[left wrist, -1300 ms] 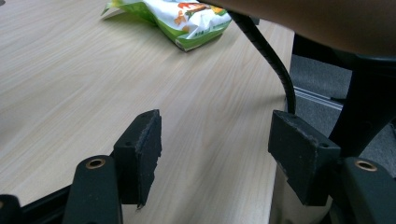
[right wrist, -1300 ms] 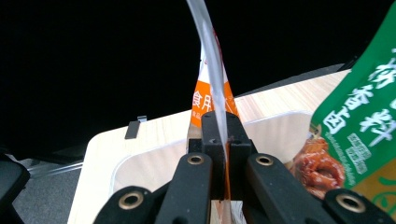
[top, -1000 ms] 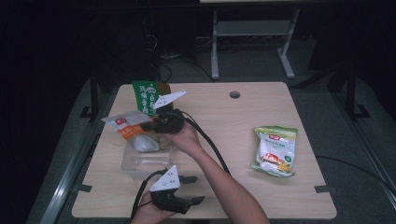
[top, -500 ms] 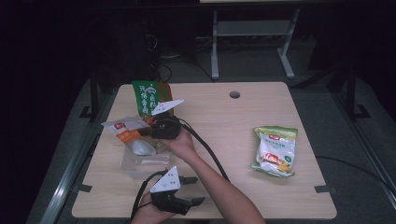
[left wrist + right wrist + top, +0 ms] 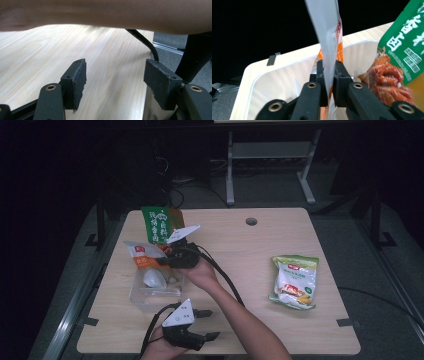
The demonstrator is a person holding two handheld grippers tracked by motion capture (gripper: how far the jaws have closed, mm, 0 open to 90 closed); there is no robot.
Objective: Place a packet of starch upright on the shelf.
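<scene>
**Orange pack over the tray, one bag left out**

High view: right gripper [image 5: 167, 261] reaches to the table's [image 5: 240, 255] 9 o'clock side and pinches the orange pack [image 5: 141, 257] by its edge, above the far rim of the clear tray [image 5: 150, 296]. A white pouch [image 5: 155, 278] lies in the tray. The green bag [image 5: 157, 223] stands at the tray's 12 o'clock. The corn bag [image 5: 294, 281] lies well apart at 3 o'clock, untouched. Left gripper [image 5: 207, 324] idles at the table's 6 o'clock edge, jaws apart, nothing in them. Judgement: packing is partly done, with one item in and the orange pack about to go in. Whether the green bag sits inside or just behind the tray I can't tell here; the corn bag is still to fetch.

Left gripper view: both pads [image 5: 77, 82] spread over bare wood, with the other forearm [image 5: 105, 12] crossing above. It confirms the empty jaws but shows nothing of the tray.

Right gripper view: the jaws have just been easing open, yet the pack's thin film [image 5: 327, 47] is still clamped between the pads. The tray's white wall [image 5: 277, 77] sits right below. The green bag [image 5: 404, 47] is at 3 o'clock, its lower end seemingly past the tray's rim.
</scene>
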